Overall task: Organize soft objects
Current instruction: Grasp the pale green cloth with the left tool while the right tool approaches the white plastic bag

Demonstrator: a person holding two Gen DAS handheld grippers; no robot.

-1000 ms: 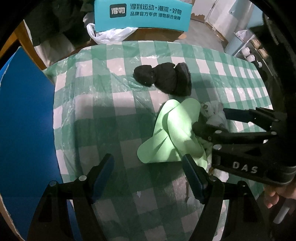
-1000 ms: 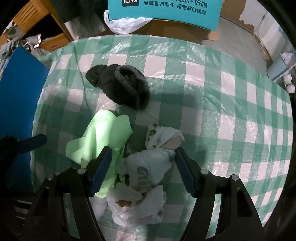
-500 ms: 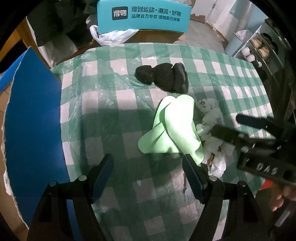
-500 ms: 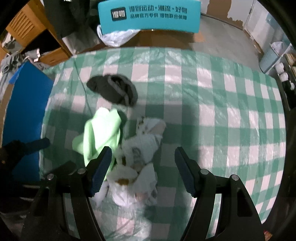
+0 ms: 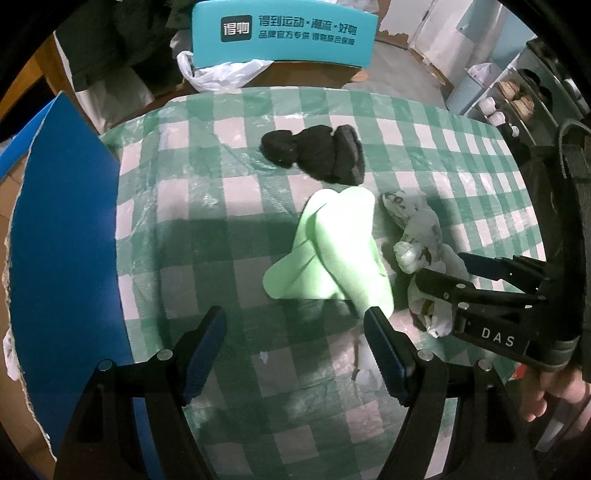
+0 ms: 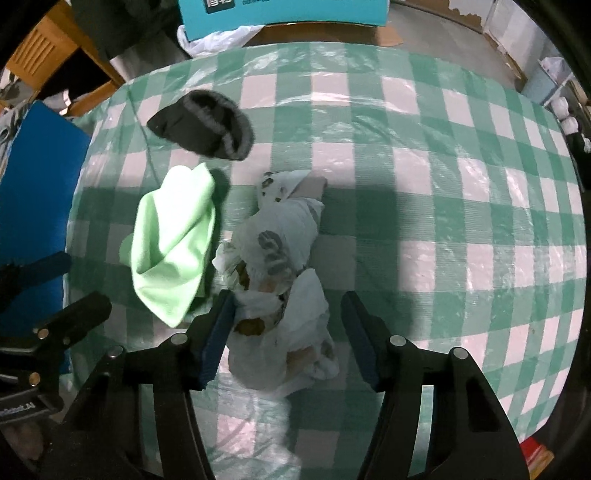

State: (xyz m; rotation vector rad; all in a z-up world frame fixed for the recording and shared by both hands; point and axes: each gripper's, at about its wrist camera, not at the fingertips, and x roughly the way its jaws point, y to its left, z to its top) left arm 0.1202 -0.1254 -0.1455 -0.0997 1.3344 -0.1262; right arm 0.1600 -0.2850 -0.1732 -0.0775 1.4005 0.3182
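A light green cloth (image 5: pixel 332 251) lies crumpled on the green-and-white checked table; it also shows in the right wrist view (image 6: pixel 173 243). A black knitted piece (image 5: pixel 317 153) lies behind it, also in the right wrist view (image 6: pixel 207 125). A white patterned cloth (image 6: pixel 280 280) lies to the right of the green one, also in the left wrist view (image 5: pixel 417 236). My left gripper (image 5: pixel 295 347) is open and empty, just short of the green cloth. My right gripper (image 6: pixel 288 332) is open, its fingers either side of the white cloth's near end; it also shows in the left wrist view (image 5: pixel 447 267).
A blue board (image 5: pixel 62 236) stands along the table's left edge. A teal box with white lettering (image 5: pixel 284 33) and a white plastic bag (image 5: pixel 218 74) sit beyond the far edge. Shelves with shoes (image 5: pixel 517 99) stand at the far right.
Both grippers pulled back and up from the cloths, then the right one came down again over the white cloth. The cloths lie where they were.
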